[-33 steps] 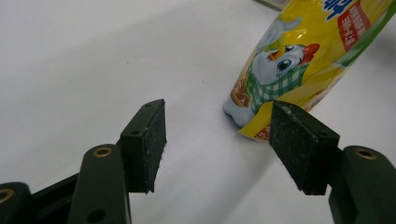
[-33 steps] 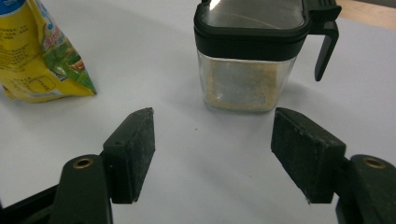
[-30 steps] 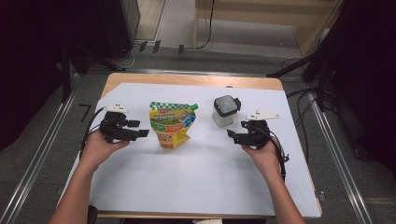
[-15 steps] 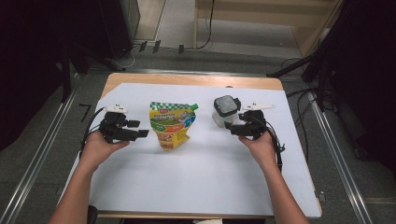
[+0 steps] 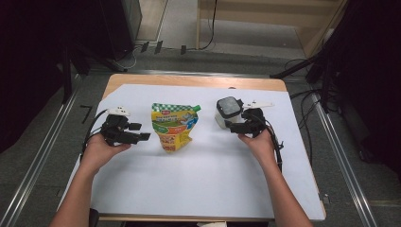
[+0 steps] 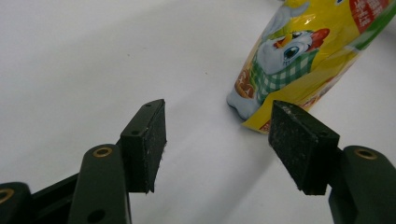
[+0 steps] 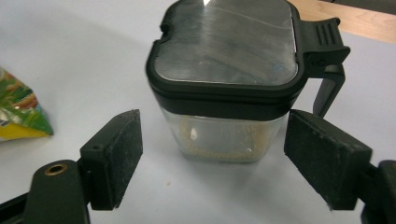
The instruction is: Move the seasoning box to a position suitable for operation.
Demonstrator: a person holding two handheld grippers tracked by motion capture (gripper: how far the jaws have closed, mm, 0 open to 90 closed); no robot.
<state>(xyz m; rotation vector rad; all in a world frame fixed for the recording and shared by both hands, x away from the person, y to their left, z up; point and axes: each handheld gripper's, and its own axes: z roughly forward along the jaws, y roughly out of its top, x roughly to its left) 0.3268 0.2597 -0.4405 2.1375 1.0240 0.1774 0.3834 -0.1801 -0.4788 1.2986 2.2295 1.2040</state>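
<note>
Right hand-held gripper [image 5: 235,126]: released; its jaws have just been opening and stand either side of the container, pads clear of the walls.
Container [image 5: 228,111]: clear square box with a black-rimmed lid and side latch, upright on the desk near the far edge, right of middle; pale grains lie at its bottom in the right gripper view [image 7: 224,88].
Left hand-held gripper [image 5: 142,137]: released, nothing between the jaws, pointing at the pouch from the desk's left side.
Pouch [image 5: 173,125]: yellow printed spout pouch, lying flat near the desk's middle; its lower corner lies just beyond the jaws in the left gripper view [image 6: 299,60].
Desk [image 5: 189,189]: wooden top under a white sheet.
</note>
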